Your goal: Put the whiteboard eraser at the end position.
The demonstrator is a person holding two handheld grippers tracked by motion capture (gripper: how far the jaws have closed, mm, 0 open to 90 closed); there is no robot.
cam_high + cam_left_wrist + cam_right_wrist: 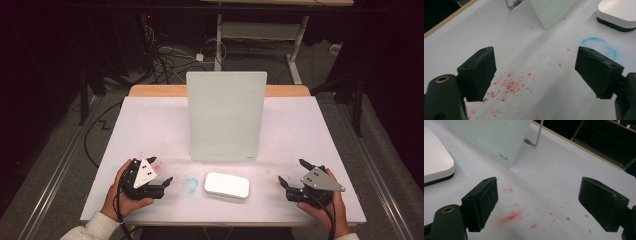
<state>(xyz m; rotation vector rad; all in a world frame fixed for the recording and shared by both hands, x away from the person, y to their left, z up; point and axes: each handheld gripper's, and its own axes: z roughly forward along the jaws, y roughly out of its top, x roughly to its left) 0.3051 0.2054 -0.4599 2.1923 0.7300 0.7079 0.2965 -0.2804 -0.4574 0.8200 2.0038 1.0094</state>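
Both tools held wide open, nothing gripped: left tool (159,175) lower left, right tool (292,174) lower right; white eraser (226,185) flanked on worktop (150,125).

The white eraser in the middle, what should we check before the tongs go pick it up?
1. Left tongs open: ok.
2. Right tongs open: ok.
3. Both tongs hold nothing: ok.
4. Eraser lies flat on the table, apart from both tongs: ok.
5. Eraser apart from the standing board: ok, a gap shows.
6. Board's wire stand firm enough: cannot tell.
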